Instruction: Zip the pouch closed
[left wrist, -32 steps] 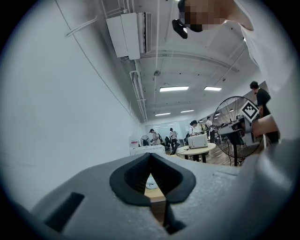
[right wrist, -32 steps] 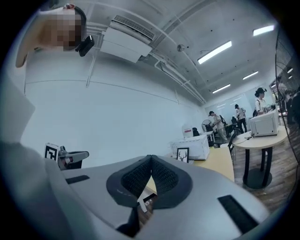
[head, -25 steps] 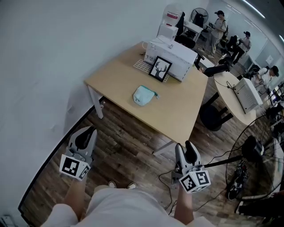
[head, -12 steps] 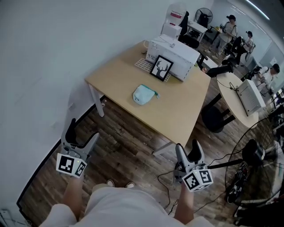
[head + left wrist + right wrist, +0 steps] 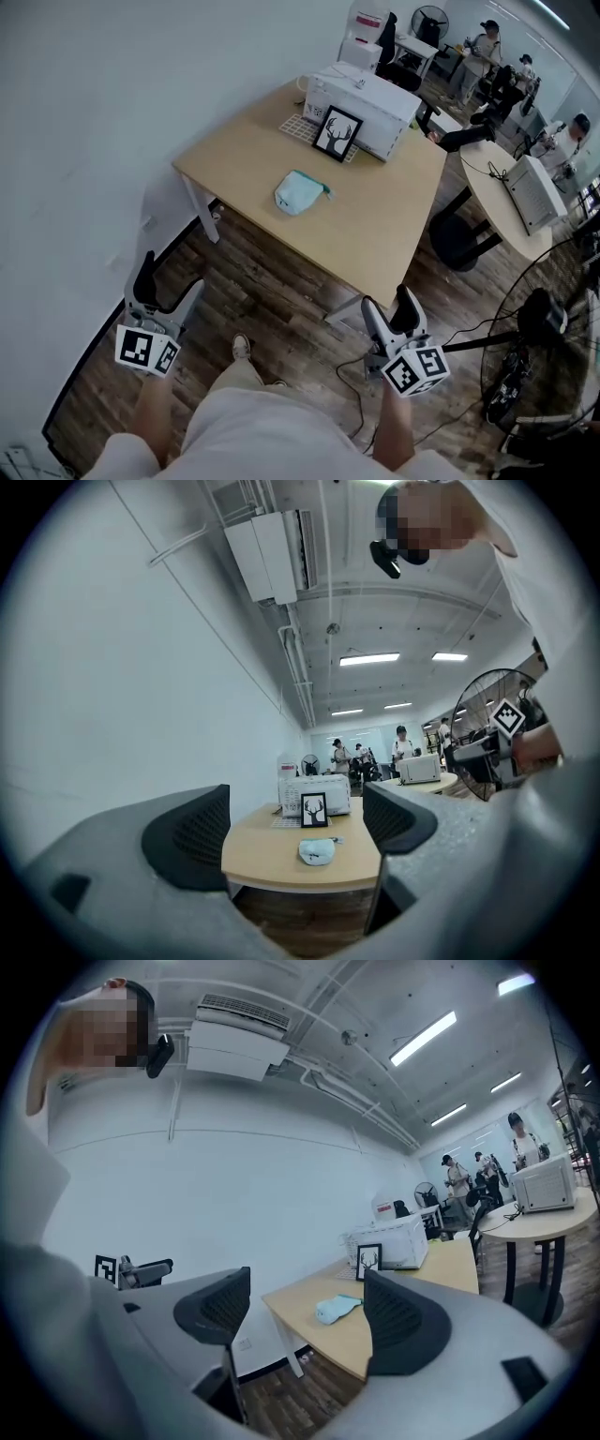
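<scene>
**Both grippers open and held low, pouch on the tabletop out of reach**

The pale blue-green pouch (image 5: pixel 298 193) lies flat near the middle of the light wooden tabletop (image 5: pixel 384 234), on its own, with bare wood all round it. A small dark tab sticks out at its right end. From this far off it is hard to say whether the zip is open or shut.

Behind the pouch, toward the far edge of the tabletop, a black-framed picture of a deer head (image 5: pixel 337 132) stands upright. It leans against a white box-shaped machine (image 5: pixel 370 98), possibly a printer. A white grid mat (image 5: pixel 302 125) lies under the frame's foot.

The person stands back from the tabletop, over the dark plank floor (image 5: pixel 272 300), one shoe (image 5: pixel 241 347) forward. The left gripper (image 5: pixel 169 277) is held beside the white wall (image 5: pixel 103 122). Its jaws have just been opening and now stand wide apart with nothing between them; in the left gripper view the pouch shows only far away through the gap. The right gripper (image 5: pixel 386 302) is held below the tabletop's near corner. Its jaws have also just been opening, then eased in slightly, and they stand apart and empty. Neither gripper touches the pouch or the tabletop.

To the right is a round table (image 5: pixel 487 178) carrying another white machine (image 5: pixel 532 195), and a black floor fan (image 5: pixel 539 319) stands nearby. Several people (image 5: pixel 487 42) are in the background.
</scene>
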`<action>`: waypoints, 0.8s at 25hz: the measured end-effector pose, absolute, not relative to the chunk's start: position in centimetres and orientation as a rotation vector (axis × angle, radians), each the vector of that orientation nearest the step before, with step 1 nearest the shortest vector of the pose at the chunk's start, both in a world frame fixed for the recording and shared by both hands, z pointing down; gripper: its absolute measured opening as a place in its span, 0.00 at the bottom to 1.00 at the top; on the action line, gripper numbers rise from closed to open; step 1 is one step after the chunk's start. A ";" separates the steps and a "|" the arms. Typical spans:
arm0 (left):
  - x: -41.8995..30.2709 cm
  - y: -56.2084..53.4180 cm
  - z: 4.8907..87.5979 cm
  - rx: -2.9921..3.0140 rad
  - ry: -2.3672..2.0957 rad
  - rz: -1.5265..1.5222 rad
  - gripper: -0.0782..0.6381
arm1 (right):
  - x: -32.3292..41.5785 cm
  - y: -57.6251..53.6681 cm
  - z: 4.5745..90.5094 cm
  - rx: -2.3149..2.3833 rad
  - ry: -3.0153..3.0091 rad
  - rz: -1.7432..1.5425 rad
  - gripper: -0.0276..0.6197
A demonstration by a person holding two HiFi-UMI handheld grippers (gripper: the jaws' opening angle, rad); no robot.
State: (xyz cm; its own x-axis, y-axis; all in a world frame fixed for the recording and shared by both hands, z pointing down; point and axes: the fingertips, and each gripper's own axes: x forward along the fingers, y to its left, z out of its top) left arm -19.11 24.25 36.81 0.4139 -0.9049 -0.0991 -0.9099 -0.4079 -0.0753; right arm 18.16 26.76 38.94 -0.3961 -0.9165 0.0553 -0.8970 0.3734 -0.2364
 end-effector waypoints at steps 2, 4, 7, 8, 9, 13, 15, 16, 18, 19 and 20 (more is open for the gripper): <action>-18.7 23.0 37.7 -2.561 1.630 0.053 0.72 | 17.8 25.9 39.7 -1.677 2.543 -0.369 0.59; -18.1 21.3 38.9 -2.589 1.618 0.040 0.72 | 17.5 24.7 40.6 -1.685 2.547 -0.398 0.59; -17.2 17.6 40.6 -2.638 1.601 0.034 0.72 | 17.4 21.8 41.7 -1.703 2.543 -0.426 0.59; -17.0 16.1 41.1 -2.654 1.593 0.033 0.72 | 17.4 20.5 42.0 -1.711 2.539 -0.431 0.59; -16.9 14.4 41.6 -2.666 1.585 0.033 0.72 | 17.3 19.1 42.2 -1.721 2.536 -0.435 0.59; -17.7 7.0 42.0 -2.674 1.561 0.050 0.72 | 15.8 12.0 42.2 -1.756 2.558 -0.439 0.59; -18.3 3.0 42.1 -2.688 1.554 0.059 0.72 | 14.7 8.3 42.0 -1.775 2.570 -0.452 0.59; -18.4 1.0 42.1 -2.700 1.546 0.068 0.72 | 14.3 6.6 41.9 -1.788 2.574 -0.460 0.59; -18.3 -2.4 42.0 -2.726 1.519 0.092 0.72 | 13.8 3.9 41.6 -1.825 2.587 -0.464 0.60; -18.2 -4.0 41.8 -2.738 1.498 0.103 0.72 | 13.7 2.7 41.4 -1.845 2.594 -0.458 0.59; -17.9 -5.4 41.6 -2.749 1.472 0.113 0.72 | 13.6 1.6 41.2 -1.864 2.597 -0.451 0.60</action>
